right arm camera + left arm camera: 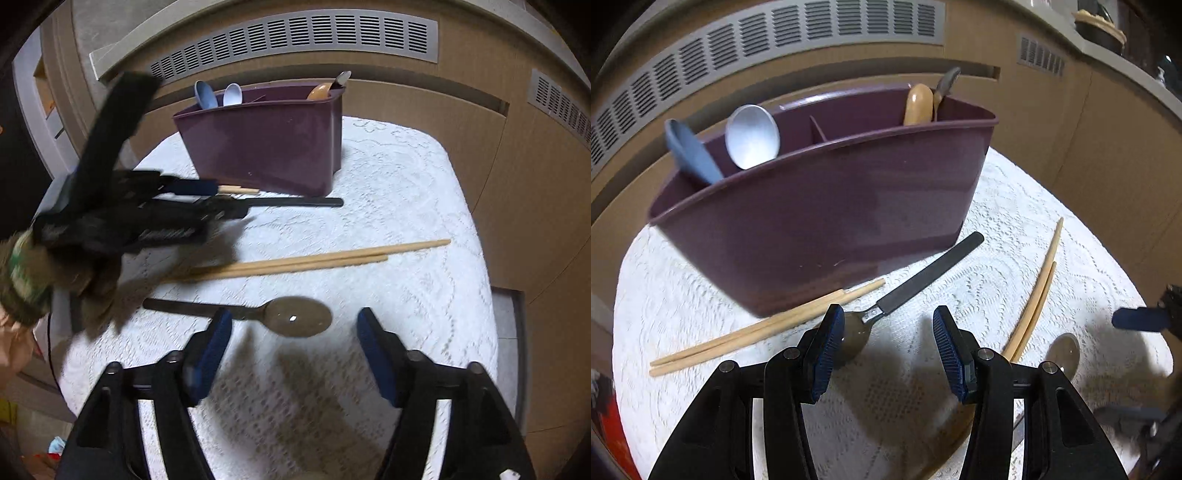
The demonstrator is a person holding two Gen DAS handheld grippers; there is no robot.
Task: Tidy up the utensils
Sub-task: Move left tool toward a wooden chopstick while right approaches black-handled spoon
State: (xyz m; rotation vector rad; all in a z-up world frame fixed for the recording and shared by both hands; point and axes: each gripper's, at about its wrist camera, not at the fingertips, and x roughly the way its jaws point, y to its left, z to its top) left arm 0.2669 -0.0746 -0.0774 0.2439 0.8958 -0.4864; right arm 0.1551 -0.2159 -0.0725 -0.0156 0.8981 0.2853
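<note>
Table (1015, 221) wears a white lace cloth, bumpy knit pattern. On it, left to right in the left wrist view: wooden chopstick pair (757, 332) lying flat, tips at the foot of the caddy; metal spoon (908, 288) with flat black handle, bowl partly behind the left finger; second chopstick pair (1034, 299), thin and tapered; another metal spoon (1063, 350), only its round bowl visible there.

Caddy (820, 218): dark purple plastic, smooth, curved front wall, divided into compartments. Left compartment holds a blue spoon (689, 151) and a pale round-bowled spoon (752, 136), both bowl-up. Middle section: contents not visible. Right compartment holds a tan rounded utensil (918, 104) and a grey-tipped one (945, 83) behind it.

Left gripper (888, 349): ribbed blue pads spread apart, gripping nothing, low over the cloth just by the black-handled spoon.

Right gripper (293, 356): fingers also spread, nothing between them, hovering near the second spoon's bowl (299, 316).
</note>
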